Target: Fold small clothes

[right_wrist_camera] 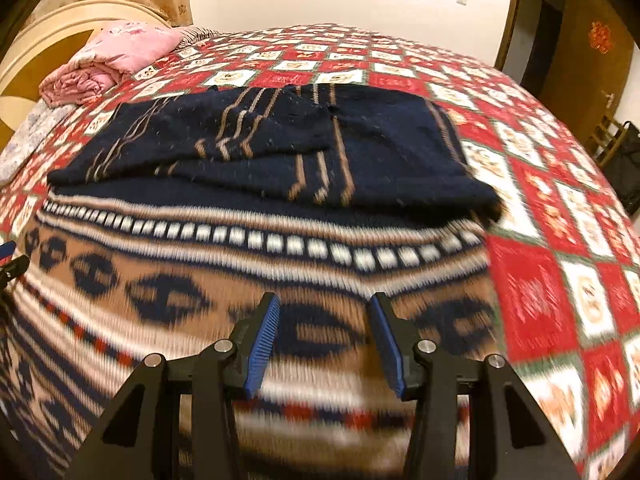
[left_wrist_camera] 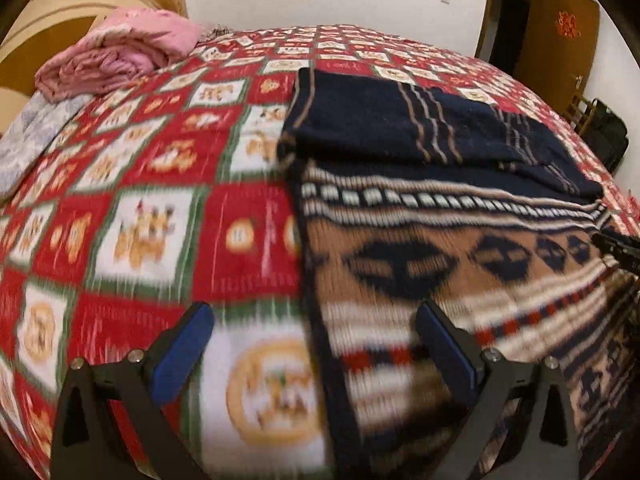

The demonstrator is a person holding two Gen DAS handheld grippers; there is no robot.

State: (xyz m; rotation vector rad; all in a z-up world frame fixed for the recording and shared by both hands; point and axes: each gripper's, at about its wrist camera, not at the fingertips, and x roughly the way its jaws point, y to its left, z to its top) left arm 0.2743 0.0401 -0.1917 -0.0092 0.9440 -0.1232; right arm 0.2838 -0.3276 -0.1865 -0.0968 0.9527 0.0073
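A knitted sweater in navy, tan and white patterns lies flat on the bed, its navy sleeves folded across the far part. It also shows in the right wrist view, with the sleeves folded over. My left gripper is open and empty, straddling the sweater's left edge. My right gripper is open and empty above the sweater's patterned body. The right gripper's tip shows at the right edge of the left wrist view.
The bed is covered by a red, white and green checked bedspread. A pink folded quilt lies at the far left by the headboard. A brown door and a dark bag stand at the right.
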